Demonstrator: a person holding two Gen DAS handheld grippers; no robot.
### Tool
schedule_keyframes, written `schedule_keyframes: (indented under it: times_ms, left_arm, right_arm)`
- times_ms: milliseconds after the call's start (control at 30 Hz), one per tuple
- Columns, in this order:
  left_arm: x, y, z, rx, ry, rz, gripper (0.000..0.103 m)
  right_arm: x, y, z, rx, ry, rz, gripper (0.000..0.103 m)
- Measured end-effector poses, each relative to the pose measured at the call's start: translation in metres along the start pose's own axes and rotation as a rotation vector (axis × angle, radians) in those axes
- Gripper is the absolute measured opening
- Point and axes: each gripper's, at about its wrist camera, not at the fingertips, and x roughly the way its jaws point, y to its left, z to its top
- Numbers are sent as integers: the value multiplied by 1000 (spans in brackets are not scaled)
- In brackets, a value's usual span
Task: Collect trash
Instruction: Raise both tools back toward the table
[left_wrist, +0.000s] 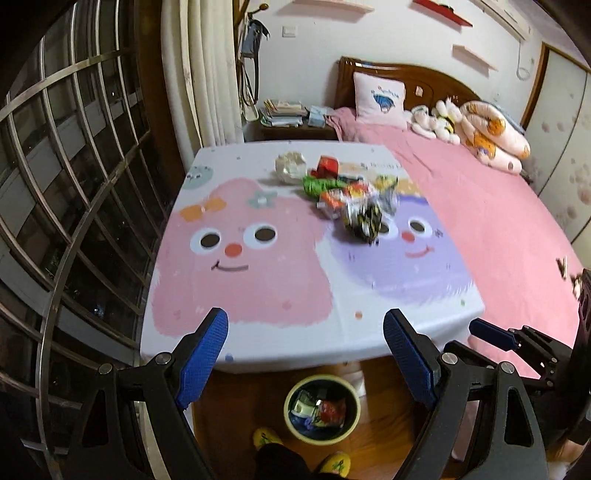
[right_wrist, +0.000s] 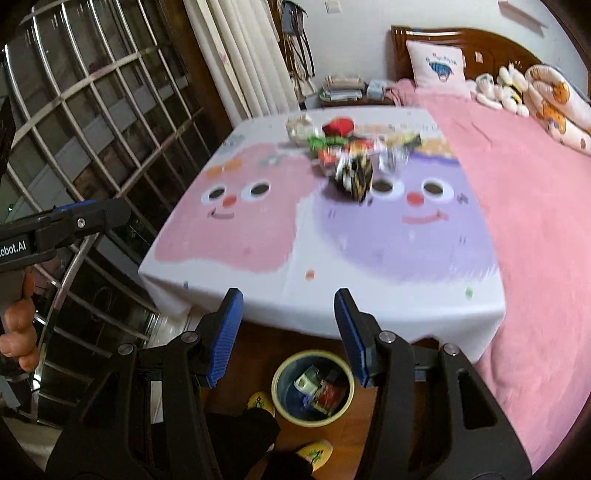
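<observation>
A heap of crumpled snack wrappers (left_wrist: 347, 195) (right_wrist: 351, 155) lies at the far middle of the table (left_wrist: 258, 332) (right_wrist: 406, 306), which wears a cartoon-face cloth. On the floor under the table's near edge stands a round yellow-rimmed bin (left_wrist: 322, 409) (right_wrist: 313, 387) holding a few wrappers. My left gripper (left_wrist: 304, 325) hangs open and empty above the near edge, over the bin. My right gripper (right_wrist: 288, 301) is open and empty too, above the same edge. The right gripper's blue-tipped finger (left_wrist: 491, 334) shows at the right of the left wrist view.
A pink-sheeted bed (left_wrist: 498, 229) (right_wrist: 535, 206) with a pillow and plush toys runs along the table's right side. A metal window grille (left_wrist: 74, 192) (right_wrist: 92, 129) stands at the left. Yellow slippers (left_wrist: 266, 439) (right_wrist: 260, 402) and dark trouser legs are beside the bin. A hand (right_wrist: 18, 332) grips the left tool.
</observation>
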Motion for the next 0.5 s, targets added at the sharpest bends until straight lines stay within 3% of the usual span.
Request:
schedule_keyframes:
  times_ms: [233, 500]
  left_arm:
    - [26, 5, 64, 32, -37, 36, 87]
    - [123, 25, 171, 113, -27, -6, 87]
  right_arm:
    - [21, -11, 72, -32, -48, -25, 48]
    - [98, -37, 170, 27, -29, -97, 48]
